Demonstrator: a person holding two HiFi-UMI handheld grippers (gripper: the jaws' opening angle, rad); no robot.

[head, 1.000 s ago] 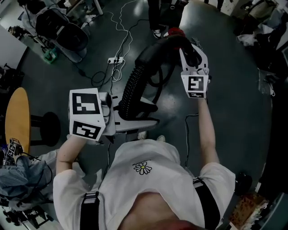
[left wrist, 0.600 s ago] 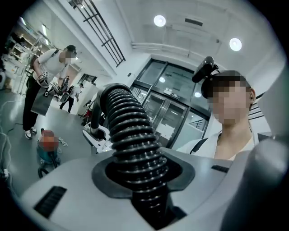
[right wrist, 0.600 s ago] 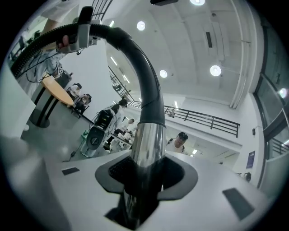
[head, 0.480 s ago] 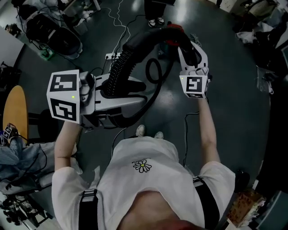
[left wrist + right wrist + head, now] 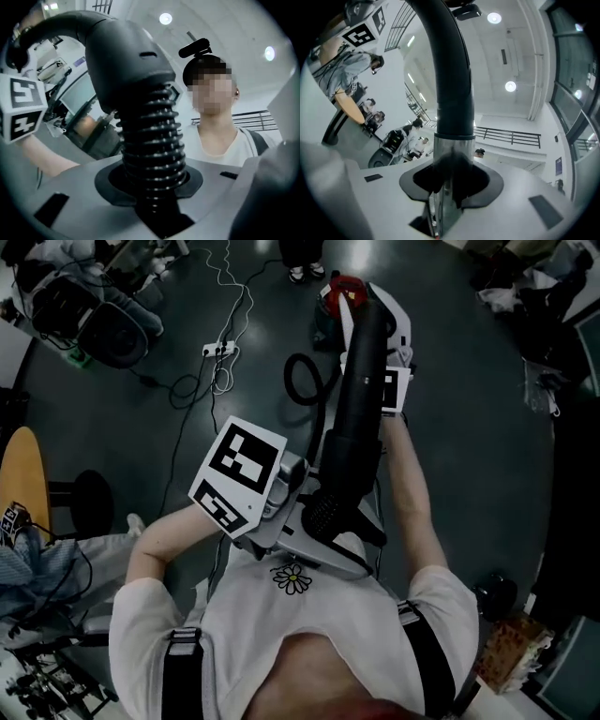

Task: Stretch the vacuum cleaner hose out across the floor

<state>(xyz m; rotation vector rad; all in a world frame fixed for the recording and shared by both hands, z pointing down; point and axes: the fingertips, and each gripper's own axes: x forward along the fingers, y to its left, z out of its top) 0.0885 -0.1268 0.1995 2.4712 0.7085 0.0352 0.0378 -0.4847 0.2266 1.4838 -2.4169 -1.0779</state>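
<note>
The black vacuum hose runs in a straight line from my chest away toward the red vacuum cleaner [image 5: 342, 292] on the floor. Its ribbed part [image 5: 323, 512] [image 5: 152, 140] sits between the jaws of my left gripper [image 5: 314, 526] [image 5: 157, 206], which grips it; those jaws have just been opening a little with the hose still between them. The smooth black handle [image 5: 361, 399] leads to a metal tube [image 5: 447, 154], and my right gripper [image 5: 370, 352] [image 5: 447, 192] is shut on that tube. Both grippers point upward.
A white power strip [image 5: 217, 350] with loose cables lies on the dark floor at upper left. A black cord loop [image 5: 300, 381] lies beside the hose. A round wooden table [image 5: 23, 484], a black stool [image 5: 89, 502] and black equipment [image 5: 103, 329] stand at left.
The hose, earlier arched sideways between the grippers, now lies straight. The left gripper has swung right and in toward my chest. The right gripper has moved away toward the vacuum cleaner.
</note>
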